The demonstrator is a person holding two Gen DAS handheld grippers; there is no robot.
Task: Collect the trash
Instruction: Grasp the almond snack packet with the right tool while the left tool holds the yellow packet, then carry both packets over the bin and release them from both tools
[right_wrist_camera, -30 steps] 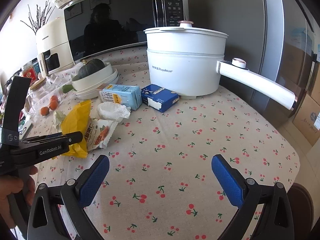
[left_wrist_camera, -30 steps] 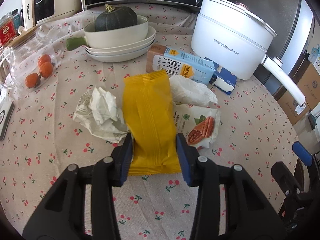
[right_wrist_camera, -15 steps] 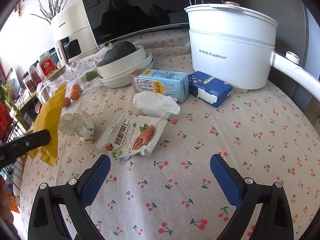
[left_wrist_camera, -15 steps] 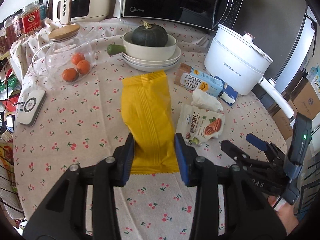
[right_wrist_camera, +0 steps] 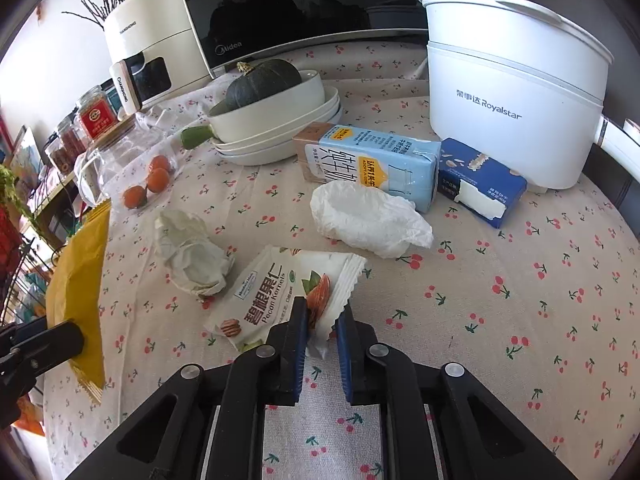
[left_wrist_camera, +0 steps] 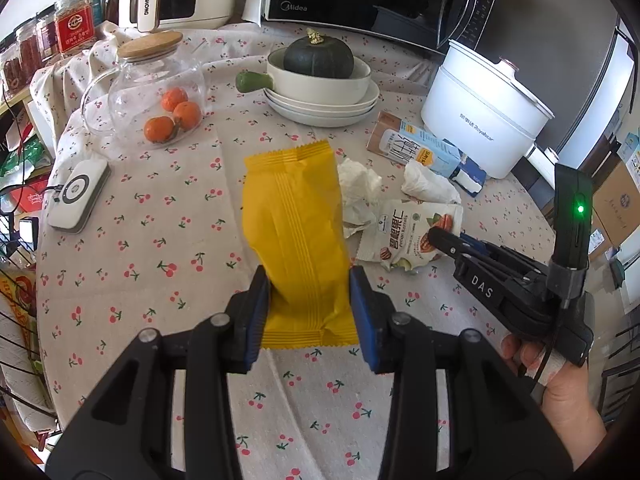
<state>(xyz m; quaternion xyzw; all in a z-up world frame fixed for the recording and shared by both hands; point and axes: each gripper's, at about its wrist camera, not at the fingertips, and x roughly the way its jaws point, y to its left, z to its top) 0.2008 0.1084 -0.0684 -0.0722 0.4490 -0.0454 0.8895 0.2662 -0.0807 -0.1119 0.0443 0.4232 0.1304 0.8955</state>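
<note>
My left gripper (left_wrist_camera: pixel 308 280) is shut on a yellow snack wrapper (left_wrist_camera: pixel 296 232), which it holds up off the cherry-print tablecloth; the wrapper also shows in the right wrist view (right_wrist_camera: pixel 80 280) at the far left. My right gripper (right_wrist_camera: pixel 322 312) is low over the table. Its jaws are closing on the near edge of a white pecan packet (right_wrist_camera: pixel 272 296), and the packet's crimped end sits pinched between the pads. The packet still lies on the cloth. Two crumpled tissues (right_wrist_camera: pixel 192 256) (right_wrist_camera: pixel 368 216) lie just beyond it.
A light-blue milk carton (right_wrist_camera: pixel 368 160) and a dark-blue box (right_wrist_camera: pixel 480 184) lie in front of a white electric pot (right_wrist_camera: pixel 512 92). Behind are stacked dishes with a green squash (right_wrist_camera: pixel 260 80), a glass jar of oranges (left_wrist_camera: pixel 160 92), a white charger (left_wrist_camera: pixel 80 194) and a microwave.
The right gripper moved forward and down to the pecan packet and went from wide open to closed on its edge. The left gripper still holds the yellow wrapper and has drawn back from the trash pile.
</note>
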